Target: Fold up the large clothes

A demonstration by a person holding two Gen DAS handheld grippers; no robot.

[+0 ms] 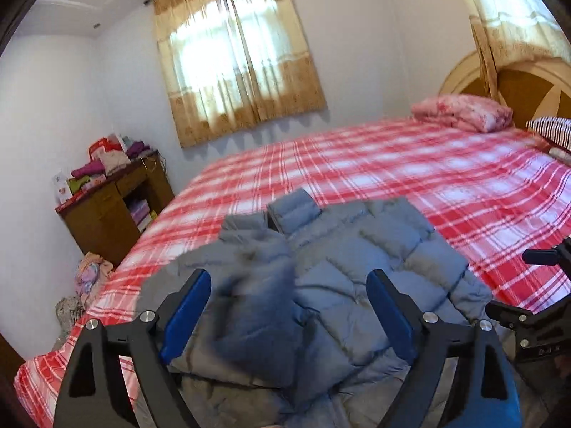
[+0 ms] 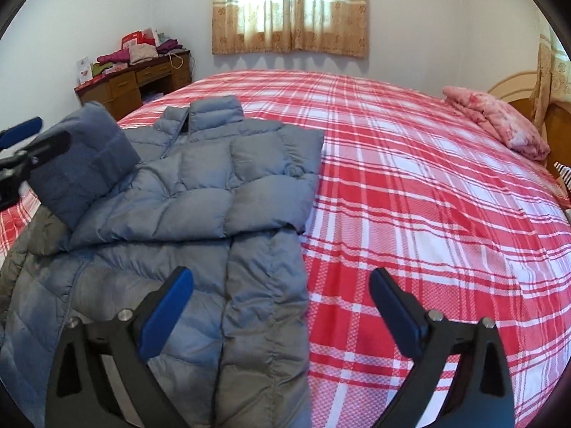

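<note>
A grey-blue puffer jacket (image 2: 200, 192) lies on the bed (image 2: 410, 178), collar at the far end, with its right sleeve folded across the chest. Its left sleeve (image 2: 85, 164) is raised and folded over toward the body. In the left wrist view the jacket (image 1: 321, 285) fills the near middle, blurred. My left gripper (image 1: 289, 306) is open just above the jacket and holds nothing; it also shows at the left edge of the right wrist view (image 2: 21, 142). My right gripper (image 2: 282, 306) is open over the jacket's lower right edge, empty.
The bed has a red and white plaid sheet. A pink folded blanket (image 2: 499, 121) and a striped pillow (image 1: 551, 130) lie near the headboard (image 1: 528, 85). A wooden desk (image 2: 135, 78) piled with clothes stands beside the far left corner, under a curtained window (image 2: 289, 7).
</note>
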